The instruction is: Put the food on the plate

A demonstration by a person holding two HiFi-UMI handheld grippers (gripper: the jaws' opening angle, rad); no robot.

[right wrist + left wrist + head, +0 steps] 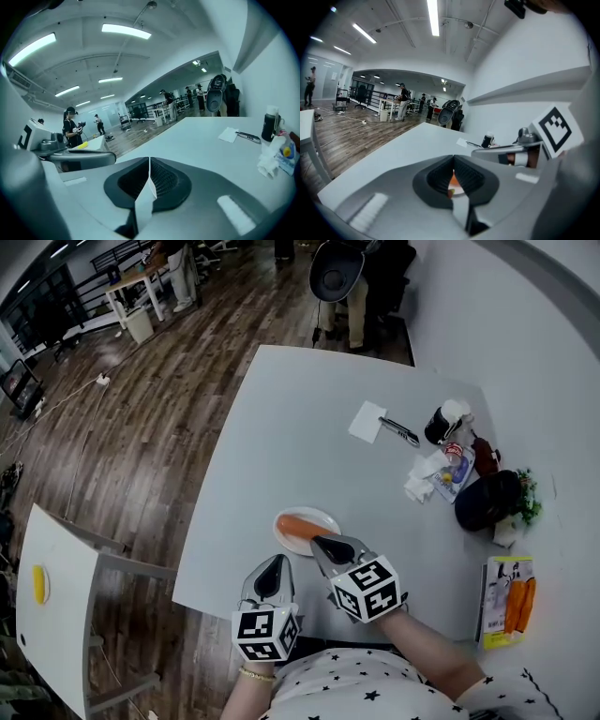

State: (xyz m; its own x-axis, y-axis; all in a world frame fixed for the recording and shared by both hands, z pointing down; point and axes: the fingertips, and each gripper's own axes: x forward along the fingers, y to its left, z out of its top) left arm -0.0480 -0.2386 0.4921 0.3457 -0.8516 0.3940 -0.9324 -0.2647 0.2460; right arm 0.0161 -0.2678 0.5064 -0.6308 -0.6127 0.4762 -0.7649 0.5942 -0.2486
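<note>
I look down on the white table [309, 427], with clutter along its far right side. My right gripper [325, 546] has its jaws pressed together on nothing, and in the head view its tip overlaps the plate's near rim. My left gripper [275, 563], just beside it, is also closed and empty, stopping short of the plate. The small oval plate [283, 518] sits near the table's front edge. The orange food [300, 528] lies on it.
</note>
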